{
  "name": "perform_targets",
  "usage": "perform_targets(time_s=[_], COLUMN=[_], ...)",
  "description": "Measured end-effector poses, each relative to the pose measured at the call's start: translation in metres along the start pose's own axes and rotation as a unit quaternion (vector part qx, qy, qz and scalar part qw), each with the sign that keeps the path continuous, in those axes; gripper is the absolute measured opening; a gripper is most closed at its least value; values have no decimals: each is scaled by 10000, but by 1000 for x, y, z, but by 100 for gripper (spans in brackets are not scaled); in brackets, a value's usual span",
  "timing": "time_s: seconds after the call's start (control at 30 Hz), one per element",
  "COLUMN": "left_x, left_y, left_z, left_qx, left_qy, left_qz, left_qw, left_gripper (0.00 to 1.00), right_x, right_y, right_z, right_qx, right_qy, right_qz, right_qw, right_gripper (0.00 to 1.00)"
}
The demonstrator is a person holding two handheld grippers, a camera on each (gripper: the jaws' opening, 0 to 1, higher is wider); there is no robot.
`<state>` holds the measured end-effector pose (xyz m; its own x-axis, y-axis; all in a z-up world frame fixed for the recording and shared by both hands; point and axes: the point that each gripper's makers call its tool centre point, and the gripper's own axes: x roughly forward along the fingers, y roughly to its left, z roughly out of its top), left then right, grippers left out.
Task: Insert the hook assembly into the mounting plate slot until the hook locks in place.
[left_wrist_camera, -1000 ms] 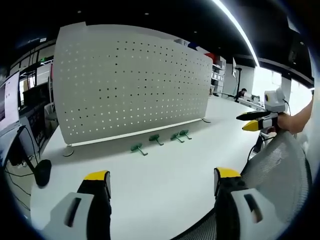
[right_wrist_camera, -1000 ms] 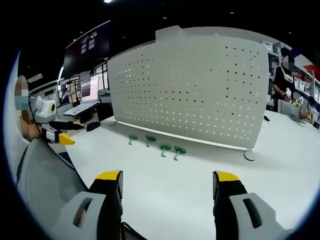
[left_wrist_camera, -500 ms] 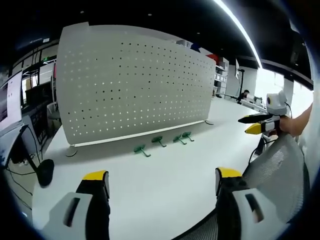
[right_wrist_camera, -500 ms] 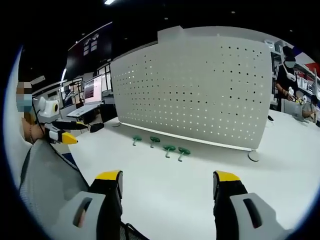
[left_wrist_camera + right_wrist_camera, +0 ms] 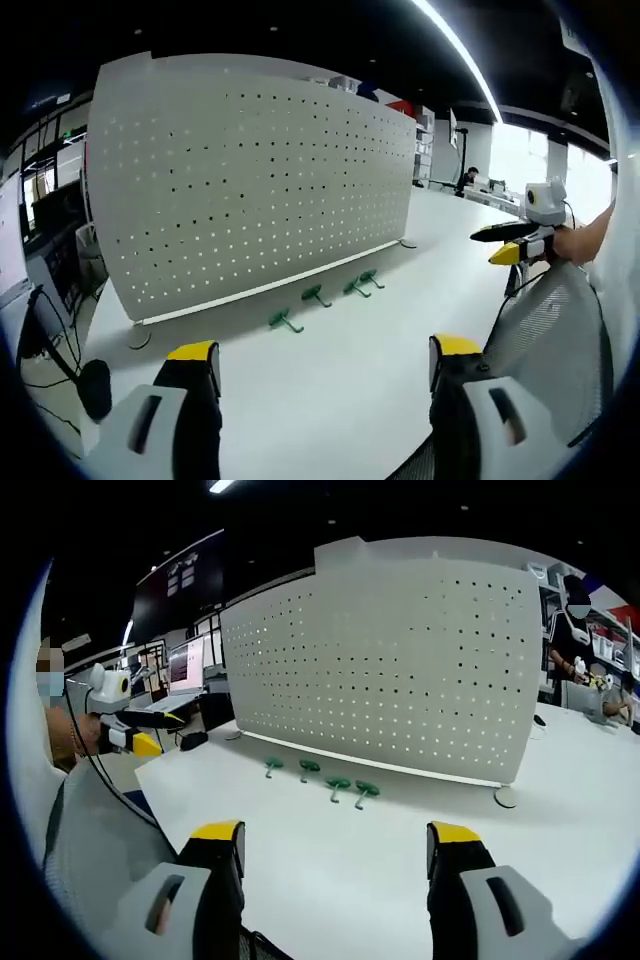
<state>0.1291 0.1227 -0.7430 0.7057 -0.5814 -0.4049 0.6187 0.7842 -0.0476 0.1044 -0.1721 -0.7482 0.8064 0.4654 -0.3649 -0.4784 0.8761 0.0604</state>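
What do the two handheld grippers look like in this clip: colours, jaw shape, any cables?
Each view's own gripper, left gripper and right gripper, has two blocky grey jaws with black inner faces and yellow tips. Seen from the side, the left gripper is slim, black with a yellow tip, with a dark cable hanging from it.

A long light strip runs across the dark ceiling of an open office. The white counter curves away toward bright windows. Shelves stand behind it. On the far side are computer screens on desks, and a mesh chair back sits near the counter's edge.
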Motion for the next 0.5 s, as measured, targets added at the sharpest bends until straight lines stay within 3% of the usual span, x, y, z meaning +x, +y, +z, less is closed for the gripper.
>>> perform_targets(time_s=[0.07,0.33,0.43,0.5], left_x=[4,22,29,35], left_y=[0,10,16,19], left_z=[1,2,1,6], left_qx=[65,480,844,811], left_qy=[50,313,540,521], left_qz=[-176,-399,-439,-495], left_qw=[9998,9976,9940,9941], left_gripper=[89,88,88,87], right_x=[0,0,1,1], right_y=[0,1,3,3], right_z=[0,3,4,4], right_qx=[-3,-19,-23,-54], right_qy=[-5,-17,-4,12], right_qz=[-9,28,70,93], right_qw=[10000,10000,10000,9999], right_gripper=[72,72,72,71])
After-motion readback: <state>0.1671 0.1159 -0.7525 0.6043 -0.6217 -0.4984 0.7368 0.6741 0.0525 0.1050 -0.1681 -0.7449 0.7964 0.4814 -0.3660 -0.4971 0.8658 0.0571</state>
